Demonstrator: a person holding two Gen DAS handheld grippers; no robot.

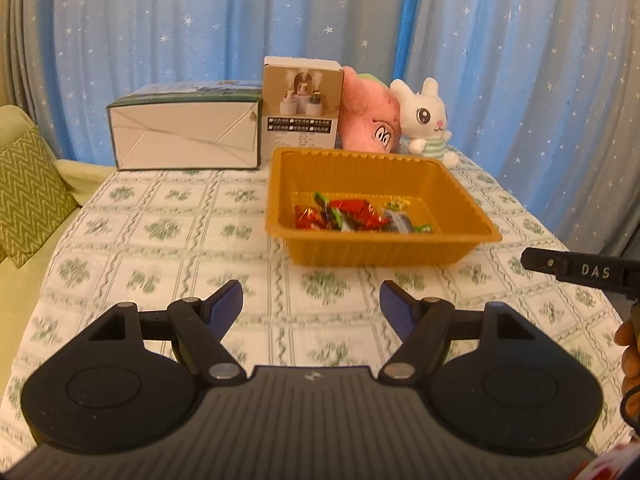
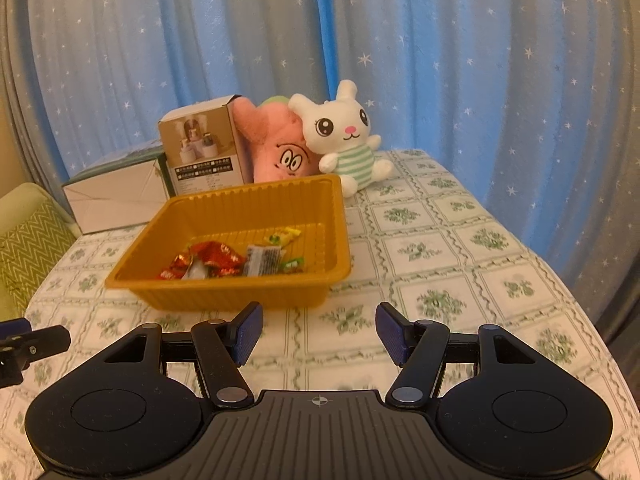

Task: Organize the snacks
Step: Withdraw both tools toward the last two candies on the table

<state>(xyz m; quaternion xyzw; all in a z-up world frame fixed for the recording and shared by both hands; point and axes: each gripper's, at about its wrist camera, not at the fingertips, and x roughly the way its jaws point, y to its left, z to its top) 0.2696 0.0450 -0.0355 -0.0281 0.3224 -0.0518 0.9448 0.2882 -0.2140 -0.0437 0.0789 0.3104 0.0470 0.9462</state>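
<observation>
Both grippers, left (image 1: 311,304) and right (image 2: 319,330), gape wide, empty, short of the tray (image 1: 460,196); only the left view shows a hand (image 1: 630,350).

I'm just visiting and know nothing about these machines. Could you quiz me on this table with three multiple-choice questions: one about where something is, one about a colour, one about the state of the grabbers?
1. Where are the wrapped snacks?
A. Inside the tray
B. On the tablecloth beside the tray
C. On top of the white box

2. What colour is the tray?
A. Blue
B. Golden orange
C. White

3. How do the left gripper and right gripper stand?
A. Both closed on snacks
B. One open, one closed
C. Both open and holding nothing

Answers:
1. A: the wrappers lie on the tray's floor, within its walls.
2. B: its ribbed walls are golden orange in both views.
3. C: each pair of blue pads is spread apart with only tablecloth between them.
</observation>
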